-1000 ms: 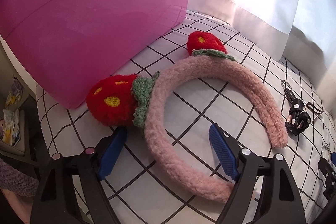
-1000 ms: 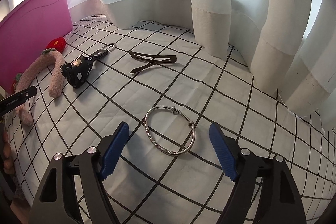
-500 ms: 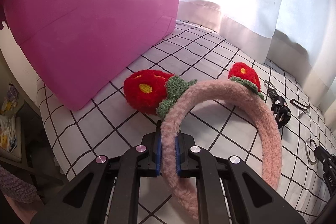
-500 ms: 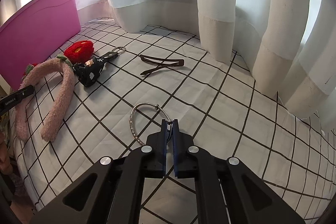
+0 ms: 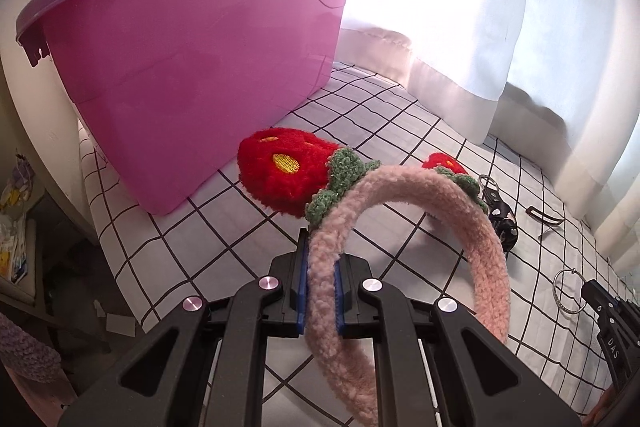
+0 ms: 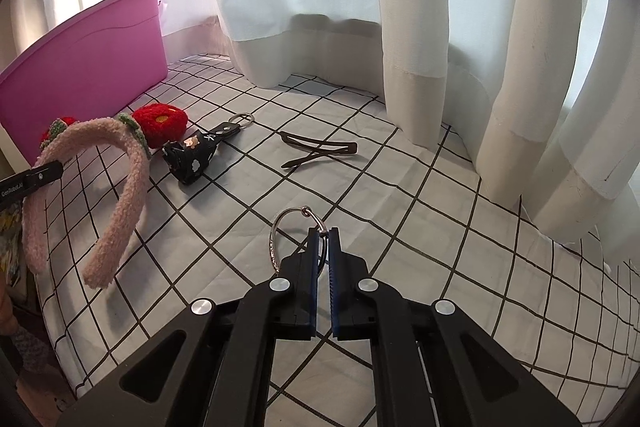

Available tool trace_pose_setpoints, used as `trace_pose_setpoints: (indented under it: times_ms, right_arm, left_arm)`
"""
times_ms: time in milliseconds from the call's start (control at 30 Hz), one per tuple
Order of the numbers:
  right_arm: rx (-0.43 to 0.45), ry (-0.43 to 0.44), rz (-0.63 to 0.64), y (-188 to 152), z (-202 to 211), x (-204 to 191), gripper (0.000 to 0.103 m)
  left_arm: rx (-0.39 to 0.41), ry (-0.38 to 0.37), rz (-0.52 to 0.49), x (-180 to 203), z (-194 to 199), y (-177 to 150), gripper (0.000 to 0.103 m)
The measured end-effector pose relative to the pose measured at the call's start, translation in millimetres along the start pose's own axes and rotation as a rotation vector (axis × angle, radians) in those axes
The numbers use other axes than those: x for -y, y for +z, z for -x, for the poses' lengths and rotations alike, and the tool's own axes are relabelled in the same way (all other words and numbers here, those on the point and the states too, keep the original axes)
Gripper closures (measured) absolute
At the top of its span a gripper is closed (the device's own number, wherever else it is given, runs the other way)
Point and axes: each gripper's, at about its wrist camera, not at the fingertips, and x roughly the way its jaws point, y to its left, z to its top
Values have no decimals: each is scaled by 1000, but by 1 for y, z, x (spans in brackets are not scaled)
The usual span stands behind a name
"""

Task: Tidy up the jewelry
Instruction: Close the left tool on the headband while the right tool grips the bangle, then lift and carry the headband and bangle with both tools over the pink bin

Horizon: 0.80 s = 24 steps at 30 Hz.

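Grippers that stood open a second ago now clench: left gripper [image 5: 320, 291] lifts the pink headband [image 5: 404, 211] off the checked sheet [image 6: 400, 187], right gripper [image 6: 323, 267] pinches the silver bangle [image 6: 280, 231], both bound, likely, for the pink bin [image 5: 192, 67].

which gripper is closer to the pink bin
Left. The left gripper, shut on the fuzzy headband, is just short of the pink bin. The right gripper, shut on the silver bangle, is well off to the bin's right.
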Motion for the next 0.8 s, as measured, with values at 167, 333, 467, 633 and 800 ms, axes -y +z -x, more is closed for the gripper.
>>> trace_pose_setpoints:
  times_ms: [167, 333, 467, 633, 800]
  right_arm:
    - [27, -3, 19, 10, 11, -1, 101]
    - [39, 0, 37, 17, 16, 0, 101]
    - [51, 6, 53, 22, 23, -1, 101]
    - [62, 21, 66, 34, 34, -2, 101]
    - [79, 46, 87, 52, 51, -7, 101]
  left_arm:
    - [20, -10, 4, 0, 11, 3, 93]
    - [44, -12, 9, 0, 26, 7, 93]
    - [59, -7, 18, 1, 36, 11, 93]
    - [75, 0, 26, 5, 50, 18, 93]
    - [103, 8, 41, 7, 74, 33, 93]
